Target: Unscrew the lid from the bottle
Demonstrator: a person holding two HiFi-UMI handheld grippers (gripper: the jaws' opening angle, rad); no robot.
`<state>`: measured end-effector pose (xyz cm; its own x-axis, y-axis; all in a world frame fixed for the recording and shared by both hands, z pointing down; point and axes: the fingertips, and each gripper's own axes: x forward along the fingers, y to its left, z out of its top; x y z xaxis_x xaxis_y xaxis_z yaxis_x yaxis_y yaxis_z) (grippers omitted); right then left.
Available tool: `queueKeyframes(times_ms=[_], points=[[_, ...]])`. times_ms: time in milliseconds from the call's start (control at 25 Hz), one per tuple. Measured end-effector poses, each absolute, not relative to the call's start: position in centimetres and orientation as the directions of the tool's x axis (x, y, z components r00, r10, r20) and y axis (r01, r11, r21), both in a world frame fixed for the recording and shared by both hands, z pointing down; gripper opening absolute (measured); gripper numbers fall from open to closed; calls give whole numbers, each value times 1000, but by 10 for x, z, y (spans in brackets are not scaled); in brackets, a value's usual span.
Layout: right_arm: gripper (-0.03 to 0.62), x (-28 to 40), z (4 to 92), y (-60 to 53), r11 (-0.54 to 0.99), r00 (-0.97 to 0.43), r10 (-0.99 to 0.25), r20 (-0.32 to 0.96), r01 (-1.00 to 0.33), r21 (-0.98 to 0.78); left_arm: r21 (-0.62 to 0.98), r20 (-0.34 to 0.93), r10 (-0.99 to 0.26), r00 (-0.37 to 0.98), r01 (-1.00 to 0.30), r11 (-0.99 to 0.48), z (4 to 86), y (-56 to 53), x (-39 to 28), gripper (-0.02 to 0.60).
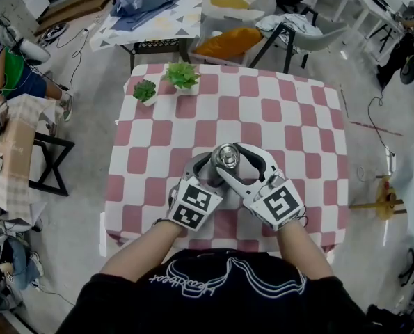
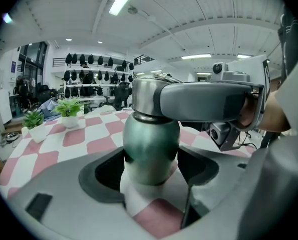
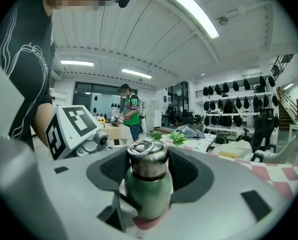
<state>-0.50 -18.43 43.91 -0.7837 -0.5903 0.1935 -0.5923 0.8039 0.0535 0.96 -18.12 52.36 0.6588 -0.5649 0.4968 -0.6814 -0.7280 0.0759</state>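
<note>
A green metal bottle [image 2: 151, 144] stands upright on the red and white checked table [image 1: 297, 117], near its front edge. Its steel lid [image 1: 229, 156] with a ring on top sits on the neck. My left gripper [image 2: 151, 170] is shut on the bottle's round green body, low down. From the other side, my right gripper [image 3: 147, 170] reaches in higher up, and its pads close against the steel lid [image 3: 147, 159]. In the left gripper view the right gripper's grey jaw crosses in front of the lid. The head view shows both grippers crossing at the bottle.
Two small potted plants [image 1: 145, 90] [image 1: 182, 75] stand at the table's far left corner. Behind it are a table with clothes [image 1: 147, 2] and a chair [image 1: 290, 30]. A person in green [image 1: 5, 68] is at a side table on the left.
</note>
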Motion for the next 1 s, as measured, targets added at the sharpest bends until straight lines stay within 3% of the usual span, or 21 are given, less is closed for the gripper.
queueKeyframes(times_ms=[480, 1000], points=[[247, -8, 439, -185, 880, -852, -471, 230, -473, 49, 58, 463, -459, 758, -543, -838, 522, -181, 9, 333], [247, -9, 440, -188, 967, -919, -252, 304, -247, 53, 30, 499, -222, 838, -272, -962, 523, -185, 9, 333]])
